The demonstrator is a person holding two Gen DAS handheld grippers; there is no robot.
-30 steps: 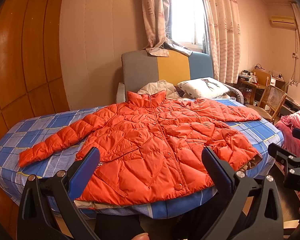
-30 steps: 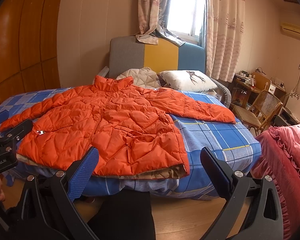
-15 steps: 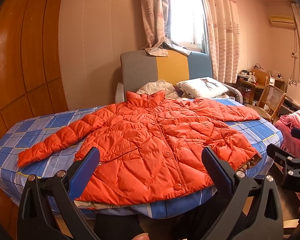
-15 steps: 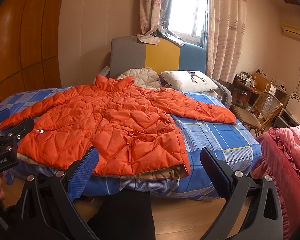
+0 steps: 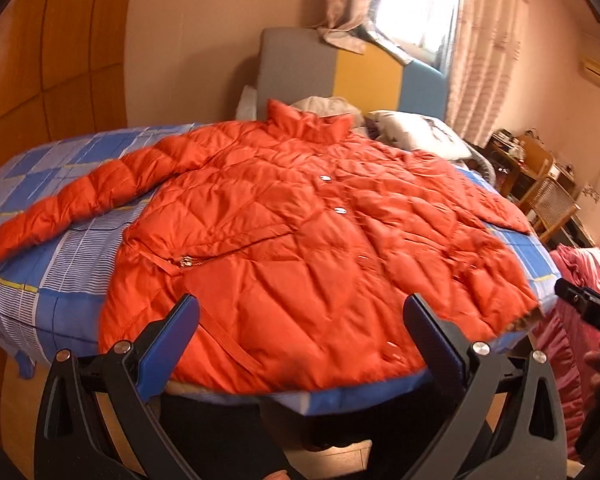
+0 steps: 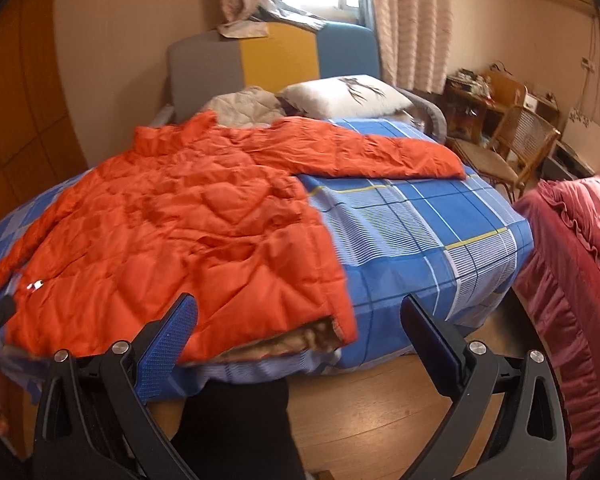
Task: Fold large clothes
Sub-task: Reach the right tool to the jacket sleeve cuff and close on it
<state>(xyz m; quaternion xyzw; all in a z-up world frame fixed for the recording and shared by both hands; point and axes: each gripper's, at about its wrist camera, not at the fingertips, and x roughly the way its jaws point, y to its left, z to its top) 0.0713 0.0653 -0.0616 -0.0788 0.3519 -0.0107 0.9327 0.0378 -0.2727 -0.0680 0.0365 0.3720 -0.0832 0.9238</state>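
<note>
An orange quilted jacket [image 5: 300, 232] lies spread front-up on the blue checked bed [image 5: 52, 264], sleeves out to both sides, hem at the near edge. It also shows in the right wrist view [image 6: 172, 240], with its right sleeve [image 6: 364, 152] stretched across the sheet. My left gripper [image 5: 300, 320] is open and empty, just above the hem. My right gripper [image 6: 298, 320] is open and empty, near the jacket's right hem corner. The right gripper's tip [image 5: 588, 308] shows at the right edge of the left wrist view.
Pillows [image 6: 340, 96] and a grey, yellow and blue headboard [image 6: 268, 56] stand at the far end of the bed. A pink bedspread [image 6: 572, 256] is close on the right. A wicker chair [image 6: 516, 148] and desk stand beyond. Wooden floor [image 6: 364, 408] lies below.
Both grippers have moved forward and down toward the jacket's hem; the jacket looms larger in both views. Both stay open. The jacket has not moved.
</note>
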